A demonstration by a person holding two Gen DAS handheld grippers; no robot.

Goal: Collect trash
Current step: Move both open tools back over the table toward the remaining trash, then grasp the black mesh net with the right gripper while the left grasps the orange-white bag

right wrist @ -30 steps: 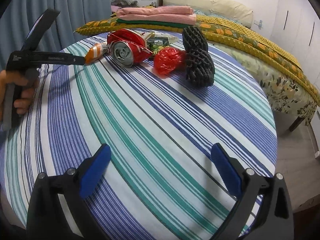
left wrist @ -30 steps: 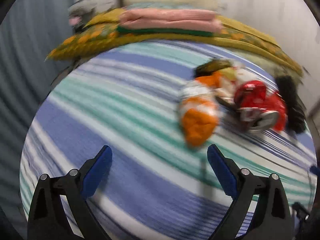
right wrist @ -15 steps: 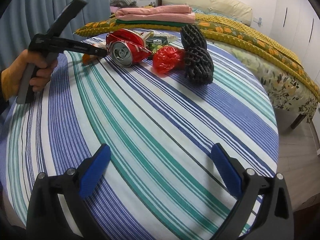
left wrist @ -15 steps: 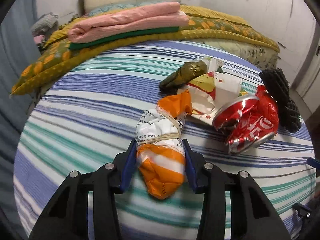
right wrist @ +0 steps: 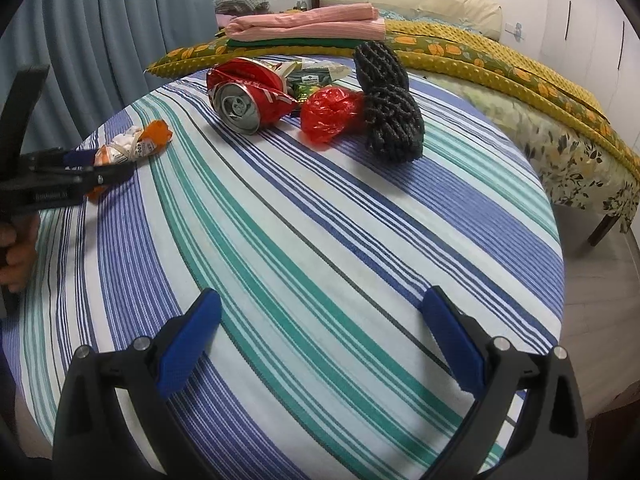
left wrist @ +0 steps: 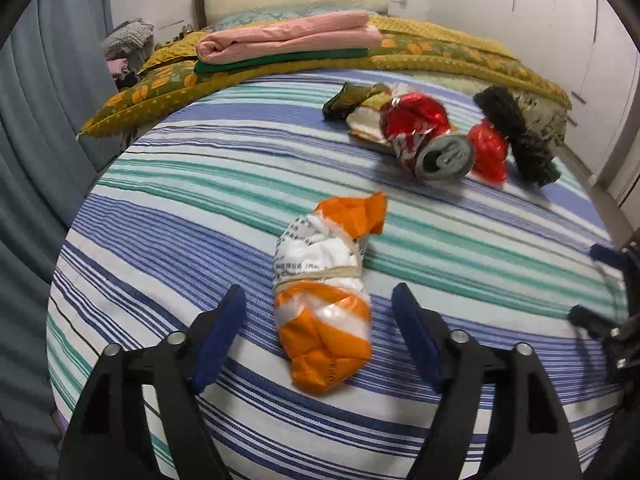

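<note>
While the round table's striped cloth (right wrist: 320, 220) in blue, teal and white fills both views, a bed with a yellow floral cover (right wrist: 500, 64) and folded pink bedding (right wrist: 304, 22) lies at twelve o'clock, grey-blue curtains (right wrist: 120, 20) at ten. The left gripper (left wrist: 318, 320) has just been opening; its pads stand clear of the orange-and-white wrapper bundle (left wrist: 324, 304) lying between them. A crushed red can (right wrist: 248, 94), red bag (right wrist: 330, 114) and black mesh (right wrist: 390, 108) cluster at twelve. The right gripper (right wrist: 320, 340) gapes empty.
</note>
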